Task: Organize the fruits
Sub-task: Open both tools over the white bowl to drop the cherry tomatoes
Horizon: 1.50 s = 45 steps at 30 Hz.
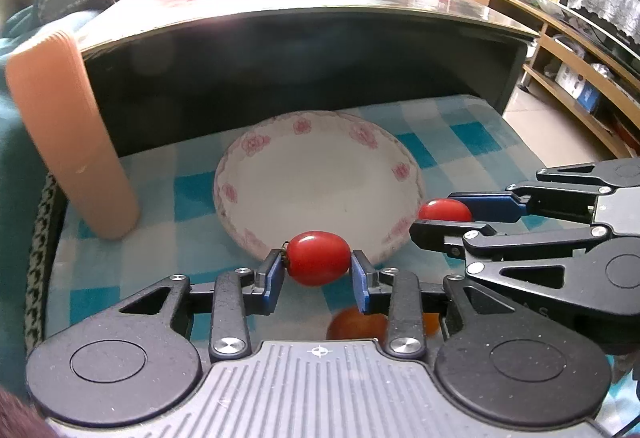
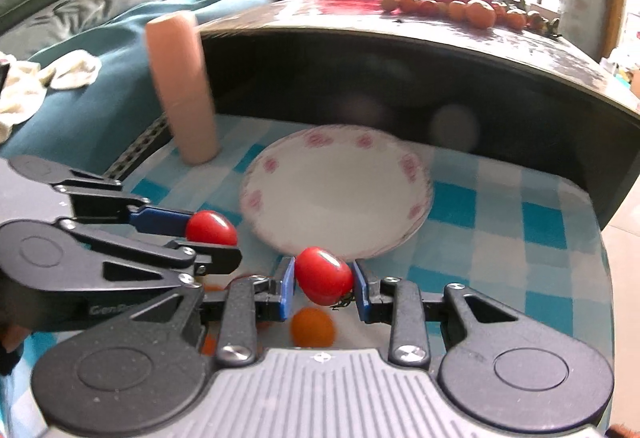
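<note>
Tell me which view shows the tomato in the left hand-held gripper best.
The left wrist view: the left hand-held gripper holds its tomato centred, sharp and whole, before the plate. The right wrist view shows that tomato from the side, partly hidden by a finger.

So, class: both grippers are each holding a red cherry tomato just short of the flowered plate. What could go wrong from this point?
1. The left gripper and right gripper sit close together at the plate's near rim, so they might collide.
2. Each red tomato is round and pinched only at its sides; it could slip or get squashed.
3. Released too early, a tomato may land on the checked cloth beside the orange tomato.
</note>
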Motion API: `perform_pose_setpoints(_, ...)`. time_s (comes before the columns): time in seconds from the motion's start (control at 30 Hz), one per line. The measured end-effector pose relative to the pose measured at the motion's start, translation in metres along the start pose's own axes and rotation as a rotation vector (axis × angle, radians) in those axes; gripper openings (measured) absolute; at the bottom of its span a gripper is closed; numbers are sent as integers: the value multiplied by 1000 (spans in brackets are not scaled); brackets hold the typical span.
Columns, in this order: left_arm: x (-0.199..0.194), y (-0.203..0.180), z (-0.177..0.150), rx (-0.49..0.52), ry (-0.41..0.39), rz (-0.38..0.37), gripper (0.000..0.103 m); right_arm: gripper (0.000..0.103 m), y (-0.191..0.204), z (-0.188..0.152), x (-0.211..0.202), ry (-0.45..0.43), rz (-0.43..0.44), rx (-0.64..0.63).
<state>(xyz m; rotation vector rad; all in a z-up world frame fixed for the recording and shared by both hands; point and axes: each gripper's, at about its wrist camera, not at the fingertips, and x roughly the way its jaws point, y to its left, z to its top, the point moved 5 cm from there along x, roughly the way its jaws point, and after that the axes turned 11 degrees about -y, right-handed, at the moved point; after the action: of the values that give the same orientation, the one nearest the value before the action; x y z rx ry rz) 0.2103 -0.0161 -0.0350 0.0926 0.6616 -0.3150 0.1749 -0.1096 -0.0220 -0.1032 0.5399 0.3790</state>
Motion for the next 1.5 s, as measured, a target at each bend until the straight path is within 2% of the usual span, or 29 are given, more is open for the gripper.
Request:
perform_pose_setpoints(0.3, 27, 9, -3, -4, 26, 40, 43, 47, -19, 10, 37, -8, -19, 5)
perform_pose_setpoints(0.53, 29, 9, -4, 14, 17, 45, 44, 47, -22, 8, 58, -13, -10, 2)
perform_pose_setpoints(0.67, 28, 10, -3, 5, 13, 52, 49, 47, -25, 7, 65, -8, -3, 11)
perform_pose_setpoints(0.97, 23, 11, 1, 0, 7, 66, 54, 47, -26, 10, 64, -27, -9, 11)
perform_pose_setpoints(1.17, 13, 14, 6, -13, -19, 63, 62, 49, -25, 14, 58, -45, -7, 8)
perform_pose_setpoints(1.5, -1, 9, 8, -4, -38, 33, 64, 50, -26, 19, 46, -59, -27, 8)
